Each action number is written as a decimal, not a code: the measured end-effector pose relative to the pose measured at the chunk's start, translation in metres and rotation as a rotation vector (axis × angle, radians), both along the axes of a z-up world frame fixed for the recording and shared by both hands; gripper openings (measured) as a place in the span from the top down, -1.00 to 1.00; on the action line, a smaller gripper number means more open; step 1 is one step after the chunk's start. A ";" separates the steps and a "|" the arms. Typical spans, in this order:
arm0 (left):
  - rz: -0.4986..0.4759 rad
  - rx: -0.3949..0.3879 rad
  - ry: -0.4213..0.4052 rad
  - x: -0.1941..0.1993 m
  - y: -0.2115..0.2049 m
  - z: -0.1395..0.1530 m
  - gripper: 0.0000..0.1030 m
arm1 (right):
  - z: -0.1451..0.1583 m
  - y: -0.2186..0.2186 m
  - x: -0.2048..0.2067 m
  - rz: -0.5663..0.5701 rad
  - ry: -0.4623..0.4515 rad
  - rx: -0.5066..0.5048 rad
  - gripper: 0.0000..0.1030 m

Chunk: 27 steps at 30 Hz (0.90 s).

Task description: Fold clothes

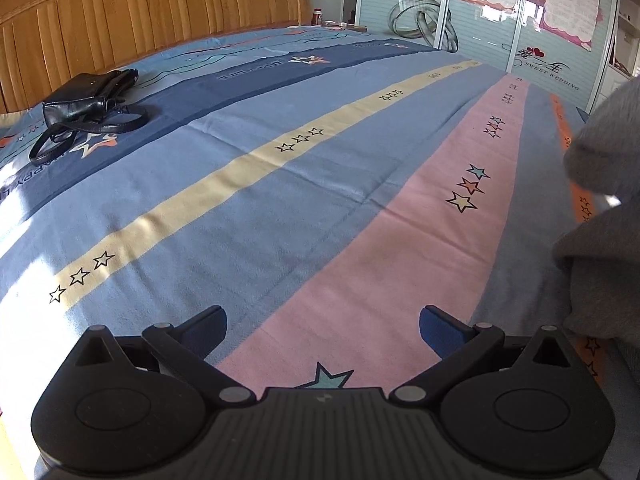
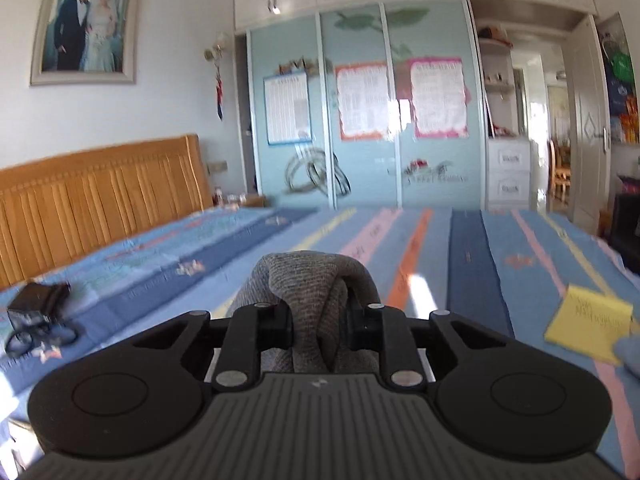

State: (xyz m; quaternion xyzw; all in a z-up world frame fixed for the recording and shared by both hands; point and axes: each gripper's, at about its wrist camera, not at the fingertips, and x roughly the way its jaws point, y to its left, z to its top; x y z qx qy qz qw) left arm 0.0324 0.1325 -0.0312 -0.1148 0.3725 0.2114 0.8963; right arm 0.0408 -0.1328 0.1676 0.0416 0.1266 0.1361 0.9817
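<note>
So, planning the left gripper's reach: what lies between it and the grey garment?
In the left wrist view, only bedsheet separates the open left gripper from the grey garment.

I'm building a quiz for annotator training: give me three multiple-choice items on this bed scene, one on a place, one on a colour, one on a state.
1. Where does the black leather handbag lie?
A. near the wooden headboard
B. on the floor
C. inside the wardrobe

2. What colour is the knitted garment?
A. red
B. grey
C. green

3. How is the left gripper?
A. shut on cloth
B. open and empty
C. holding the bag

Key: 1 A, it rests on the striped bedsheet beside the headboard; 2 B, grey knit shows in the right gripper; 3 B, its fingers stand apart over the sheet.
</note>
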 end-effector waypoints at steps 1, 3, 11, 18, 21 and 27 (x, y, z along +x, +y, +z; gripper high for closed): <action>0.000 -0.002 -0.002 0.000 0.001 0.000 -0.99 | 0.016 0.003 0.000 0.008 -0.017 0.020 0.53; -0.001 -0.006 -0.005 -0.001 0.002 0.000 -0.99 | 0.043 0.006 -0.002 0.029 -0.040 0.077 0.53; -0.014 -0.010 -0.019 -0.002 0.004 0.002 -0.99 | 0.115 -0.008 -0.018 0.036 -0.154 0.203 0.53; -0.022 -0.003 -0.029 -0.003 0.002 0.005 -0.99 | 0.125 -0.044 -0.027 -0.002 -0.202 0.223 0.53; -0.015 -0.006 -0.028 -0.003 0.005 0.005 -0.99 | 0.087 -0.067 -0.021 -0.086 -0.130 0.080 0.46; -0.022 0.011 -0.017 -0.002 0.002 0.003 -0.99 | -0.060 -0.123 -0.028 -0.297 0.266 -0.084 0.30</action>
